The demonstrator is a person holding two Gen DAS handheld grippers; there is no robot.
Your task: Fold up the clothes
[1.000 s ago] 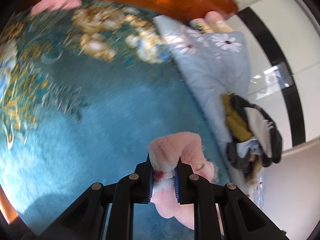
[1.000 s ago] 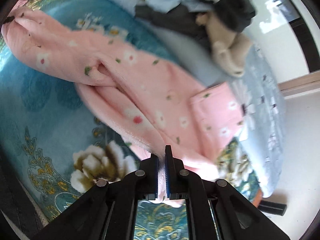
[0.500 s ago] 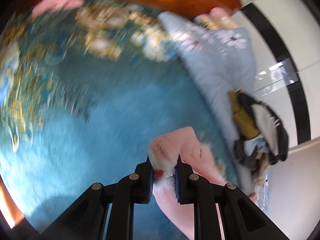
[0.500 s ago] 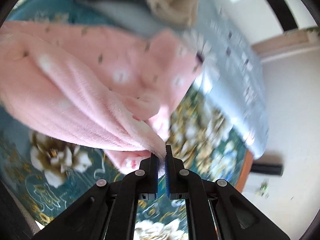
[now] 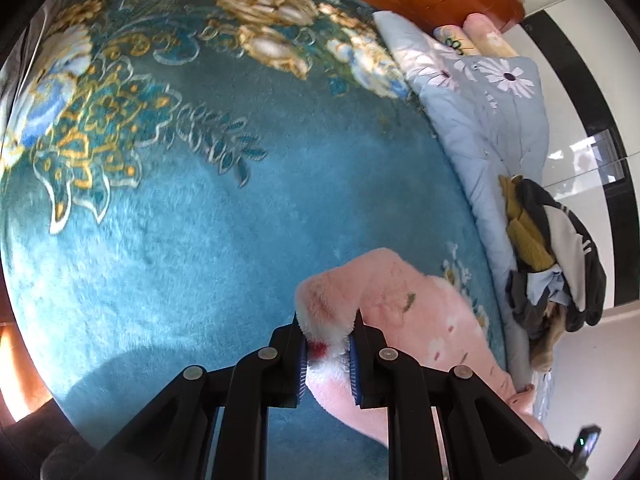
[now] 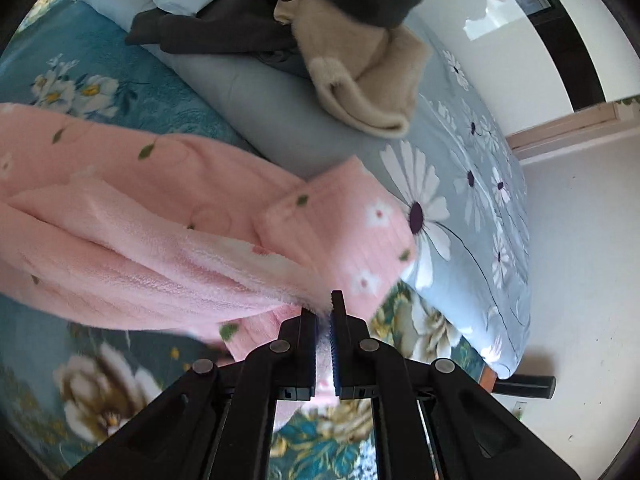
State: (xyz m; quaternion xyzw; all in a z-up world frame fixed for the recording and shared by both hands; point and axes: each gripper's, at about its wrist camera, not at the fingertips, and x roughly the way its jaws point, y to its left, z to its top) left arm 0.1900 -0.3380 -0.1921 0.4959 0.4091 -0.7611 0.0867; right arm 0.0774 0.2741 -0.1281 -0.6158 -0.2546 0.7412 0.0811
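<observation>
Pink fleece garment [image 6: 168, 248] slung above the teal bed blanket [image 5: 200, 240]; left gripper [image 5: 327, 344] clamped on a thick bunched fold, right gripper [image 6: 325, 322] pinching only a thin fringe; likely to slip there under tension; sagging middle may crease.

Open teal blanket [image 5: 208, 240] filled the left and center of the left view; a clothes pile [image 5: 552, 256] on the blue quilt [image 5: 492, 128] blocked the right edge.

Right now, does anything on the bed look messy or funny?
Yes. A jumbled heap of clothes lies unfolded on the pale blue quilt, and the pink fleece garment hangs bunched between both grippers.
</observation>
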